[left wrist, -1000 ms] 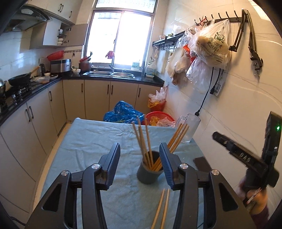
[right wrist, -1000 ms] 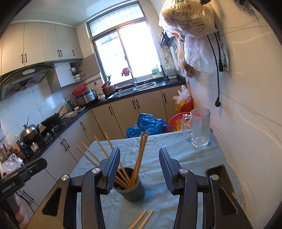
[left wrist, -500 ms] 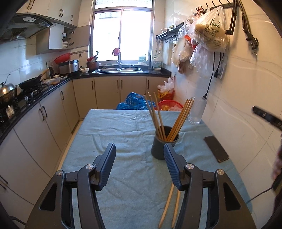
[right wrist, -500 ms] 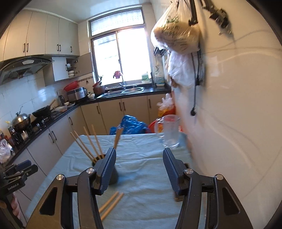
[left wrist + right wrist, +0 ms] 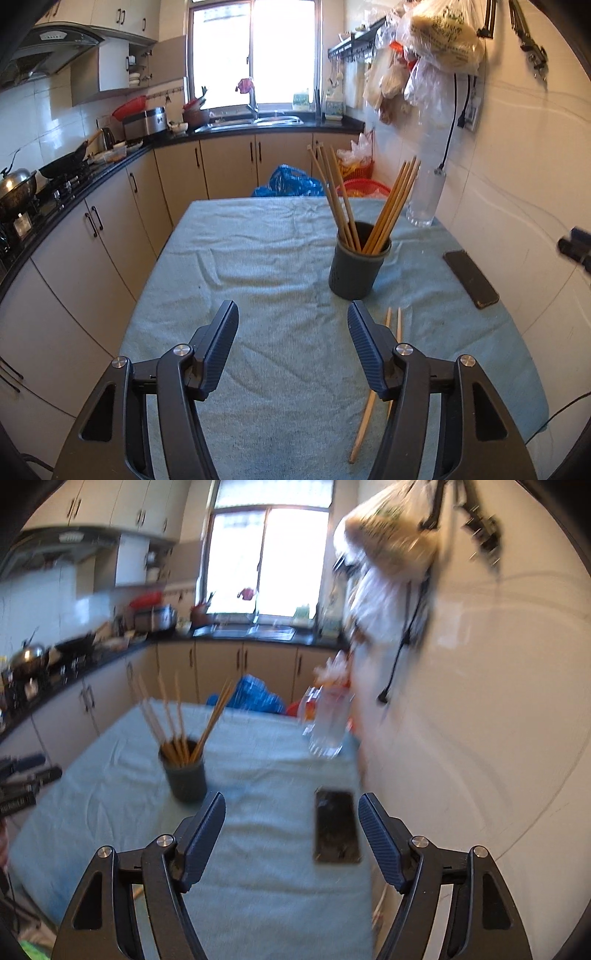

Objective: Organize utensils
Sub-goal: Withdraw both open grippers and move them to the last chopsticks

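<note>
A dark grey holder [image 5: 356, 267] stands on the teal cloth with several wooden chopsticks [image 5: 391, 208] leaning in it. Two loose chopsticks [image 5: 369, 410] lie on the cloth in front of it, partly hidden by my left gripper's right finger. My left gripper [image 5: 293, 317] is open and empty, held above the cloth short of the holder. In the blurred right wrist view the holder [image 5: 184, 777] is left of centre. My right gripper [image 5: 291, 806] is open and empty, above the cloth beside a black phone [image 5: 336, 825].
A glass mug [image 5: 424, 201] stands at the table's far right by the tiled wall. The phone [image 5: 471, 278] lies near the right edge. Kitchen cabinets [image 5: 110, 236] run along the left. Plastic bags [image 5: 439, 40] hang on the wall above.
Both grippers have drawn back and up from the holder, which now looks farther away. The right gripper has swung right toward the phone and wall. Both stay open.
</note>
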A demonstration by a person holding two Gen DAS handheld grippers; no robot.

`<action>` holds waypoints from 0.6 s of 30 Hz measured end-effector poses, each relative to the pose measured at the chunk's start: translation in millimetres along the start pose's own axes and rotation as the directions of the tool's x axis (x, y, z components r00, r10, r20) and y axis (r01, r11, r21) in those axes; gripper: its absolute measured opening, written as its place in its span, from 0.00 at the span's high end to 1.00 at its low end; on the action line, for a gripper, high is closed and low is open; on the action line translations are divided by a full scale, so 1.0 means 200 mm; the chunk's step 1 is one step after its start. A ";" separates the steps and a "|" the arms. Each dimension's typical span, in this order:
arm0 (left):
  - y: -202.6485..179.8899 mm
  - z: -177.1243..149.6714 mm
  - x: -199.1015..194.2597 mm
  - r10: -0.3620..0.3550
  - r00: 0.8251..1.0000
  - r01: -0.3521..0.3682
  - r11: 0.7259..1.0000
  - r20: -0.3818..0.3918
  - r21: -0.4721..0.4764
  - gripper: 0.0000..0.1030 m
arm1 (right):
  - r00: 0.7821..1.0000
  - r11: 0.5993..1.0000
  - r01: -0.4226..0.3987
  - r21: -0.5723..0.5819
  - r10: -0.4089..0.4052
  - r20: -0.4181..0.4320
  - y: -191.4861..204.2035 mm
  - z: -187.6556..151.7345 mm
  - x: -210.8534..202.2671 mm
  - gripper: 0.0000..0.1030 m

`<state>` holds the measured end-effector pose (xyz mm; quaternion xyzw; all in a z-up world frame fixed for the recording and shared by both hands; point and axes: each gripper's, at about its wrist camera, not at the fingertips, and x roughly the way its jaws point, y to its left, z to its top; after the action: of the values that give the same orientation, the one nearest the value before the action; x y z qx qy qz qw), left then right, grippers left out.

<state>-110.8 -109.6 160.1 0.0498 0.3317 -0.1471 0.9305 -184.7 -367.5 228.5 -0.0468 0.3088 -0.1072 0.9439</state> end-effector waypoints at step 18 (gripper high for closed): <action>-0.12 -0.25 0.43 -0.106 0.956 0.144 0.982 -0.272 0.122 0.41 | 0.908 0.956 -0.227 0.186 0.277 -0.314 0.27 -0.36 0.64 0.23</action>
<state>-84.8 -144.6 66.1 0.1134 0.4440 -0.2209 0.8610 -116.9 -346.8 88.2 0.0812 0.4605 -0.0126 0.8838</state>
